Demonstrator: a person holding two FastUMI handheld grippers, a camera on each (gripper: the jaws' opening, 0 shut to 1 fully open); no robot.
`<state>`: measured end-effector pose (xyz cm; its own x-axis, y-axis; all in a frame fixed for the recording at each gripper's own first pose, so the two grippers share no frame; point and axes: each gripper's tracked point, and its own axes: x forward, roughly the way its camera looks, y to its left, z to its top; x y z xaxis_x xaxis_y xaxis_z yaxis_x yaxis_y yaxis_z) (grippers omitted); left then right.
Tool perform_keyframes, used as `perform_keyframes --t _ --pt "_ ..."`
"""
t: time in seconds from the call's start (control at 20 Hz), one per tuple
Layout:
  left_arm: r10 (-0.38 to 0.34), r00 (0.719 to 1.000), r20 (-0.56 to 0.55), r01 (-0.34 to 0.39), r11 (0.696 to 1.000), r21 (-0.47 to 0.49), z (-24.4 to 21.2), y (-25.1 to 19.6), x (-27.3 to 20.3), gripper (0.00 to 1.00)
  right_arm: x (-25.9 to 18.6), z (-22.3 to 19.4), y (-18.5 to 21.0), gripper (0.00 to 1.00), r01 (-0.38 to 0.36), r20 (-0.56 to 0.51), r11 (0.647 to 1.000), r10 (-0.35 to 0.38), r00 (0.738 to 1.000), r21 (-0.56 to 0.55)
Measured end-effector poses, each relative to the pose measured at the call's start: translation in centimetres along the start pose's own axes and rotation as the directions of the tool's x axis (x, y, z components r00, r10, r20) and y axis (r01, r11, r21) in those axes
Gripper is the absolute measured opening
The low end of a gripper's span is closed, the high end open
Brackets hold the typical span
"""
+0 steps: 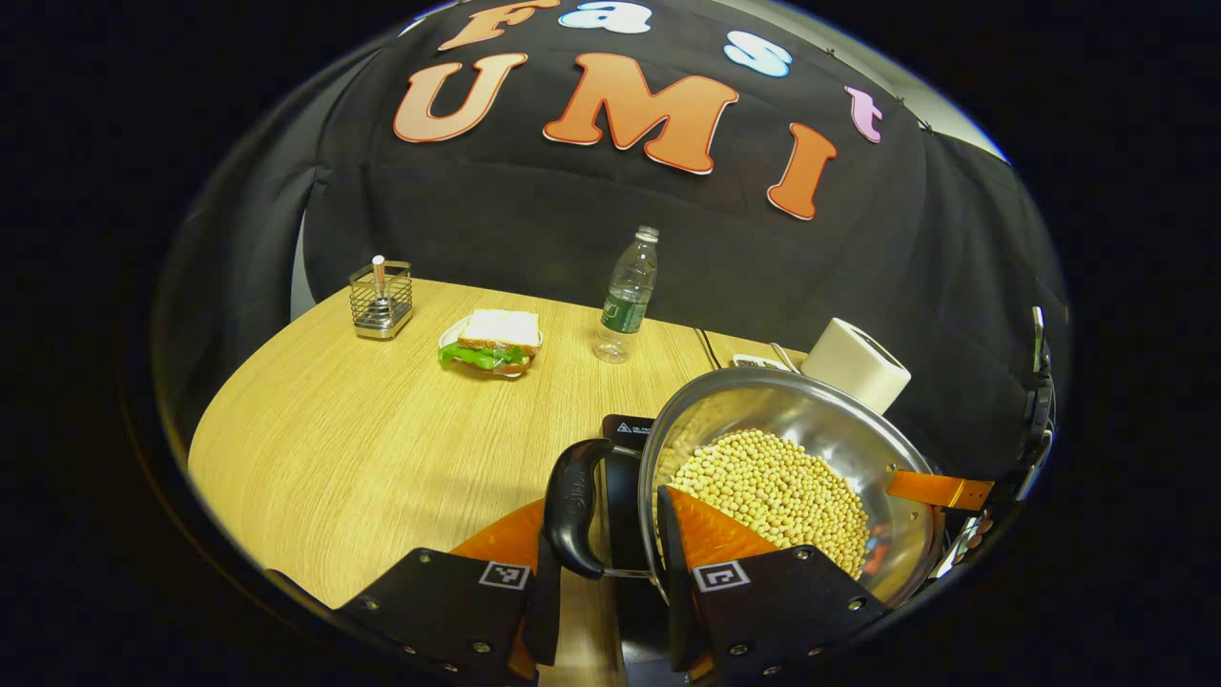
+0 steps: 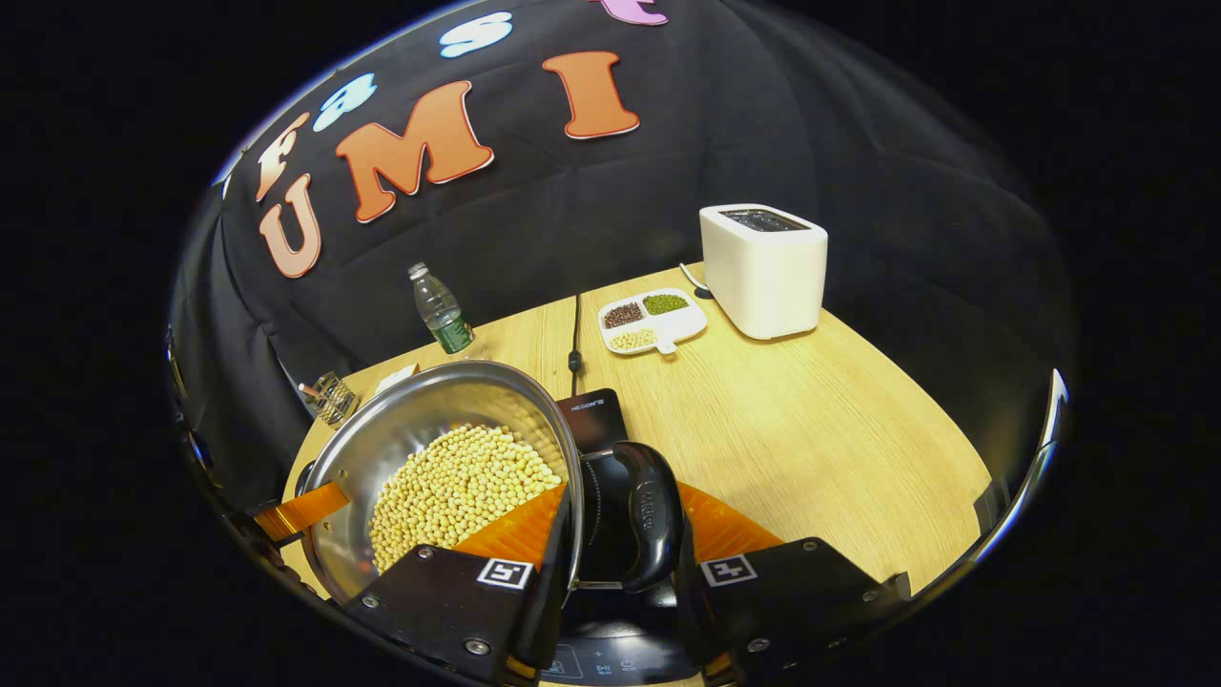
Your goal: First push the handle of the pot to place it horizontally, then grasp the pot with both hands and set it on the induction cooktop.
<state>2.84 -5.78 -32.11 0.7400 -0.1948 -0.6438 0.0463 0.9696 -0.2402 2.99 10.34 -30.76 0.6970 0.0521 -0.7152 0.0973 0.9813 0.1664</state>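
Jaws of the left gripper (image 1: 603, 592) and right gripper (image 2: 622, 601) each clamp a side handle of the pot (image 1: 820, 429), held above the cooktop (image 2: 593, 415) on the counter (image 2: 811, 429); bean-laden steel, judged heavy, slippery; keep level.

Bare table (image 2: 820, 429) right of pot (image 2: 401, 439) (toaster (image 2: 765, 269) behind).

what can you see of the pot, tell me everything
The pot is a shiny steel one, lidless, holding a heap of pale yellow beans. It has a black loop handle on each side. The left gripper and the right gripper each have one finger inside the rim and one outside a handle, jaws astride the wall. It sits over the black induction cooktop, though whether resting or lifted is unclear.
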Motion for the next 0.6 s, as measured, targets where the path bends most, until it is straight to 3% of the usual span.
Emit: perform_keyframes --t 0.3,0.5,0.6 --pt "0.006 1.000 -0.021 -0.005 1.000 0.009 -0.6 -1.0 1.2 0.47 1.0 -0.8 -1.2 0.46 0.007 -0.024 1.000 -0.007 1.000 0.021" --pt "-0.006 0.998 -0.065 0.006 1.000 0.012 -1.9 -0.9 1.7 0.50 1.5 -1.5 -1.3 0.53 -0.009 -0.047 1.000 0.010 0.999 0.017" --pt "-0.021 0.999 -0.028 0.022 0.999 0.030 -0.9 -1.3 1.4 0.53 1.6 -1.7 -1.6 0.55 -0.022 -0.047 0.999 0.023 0.999 0.030"
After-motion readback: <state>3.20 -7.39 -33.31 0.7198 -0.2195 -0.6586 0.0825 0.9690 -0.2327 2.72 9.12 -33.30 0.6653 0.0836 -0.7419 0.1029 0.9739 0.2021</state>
